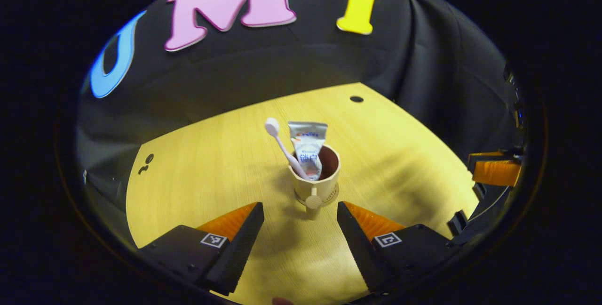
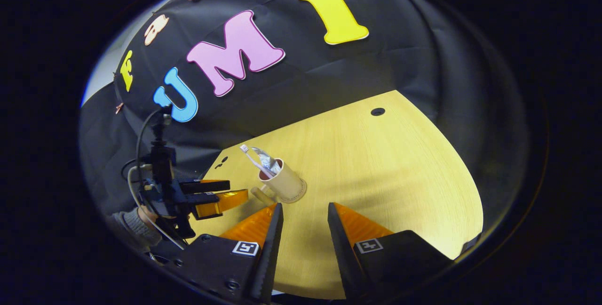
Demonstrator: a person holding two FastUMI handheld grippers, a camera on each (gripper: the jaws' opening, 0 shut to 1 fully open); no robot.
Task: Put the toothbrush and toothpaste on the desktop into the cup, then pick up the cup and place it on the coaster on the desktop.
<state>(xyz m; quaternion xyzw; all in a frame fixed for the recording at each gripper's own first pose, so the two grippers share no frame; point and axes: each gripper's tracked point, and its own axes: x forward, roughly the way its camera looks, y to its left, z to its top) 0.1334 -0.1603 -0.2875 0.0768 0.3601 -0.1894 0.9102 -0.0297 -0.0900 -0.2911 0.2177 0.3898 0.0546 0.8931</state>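
Note:
A beige cup [image 1: 314,183] stands upright on the wooden desktop [image 1: 211,164], its handle turned toward me, on a round coaster [image 1: 335,195] whose rim peeks out at its base. A pale toothbrush [image 1: 283,147] and a toothpaste tube [image 1: 308,147] stick up out of it. My left gripper [image 1: 301,215] is open just short of the handle, touching nothing. In the right gripper view the cup [image 2: 284,183] with toothbrush [image 2: 250,155] and tube [image 2: 268,160] sits ahead and slightly left of my open right gripper [image 2: 304,211]. The left gripper [image 2: 229,192] hovers beside the cup's handle.
The desktop has a round cable hole [image 1: 356,99] near its far edge and small dark marks [image 1: 146,164] at the left. The black cloth wall closes the back. A sleeved hand [image 2: 134,225] holds the left gripper. The right gripper [image 1: 496,172] shows at the far right.

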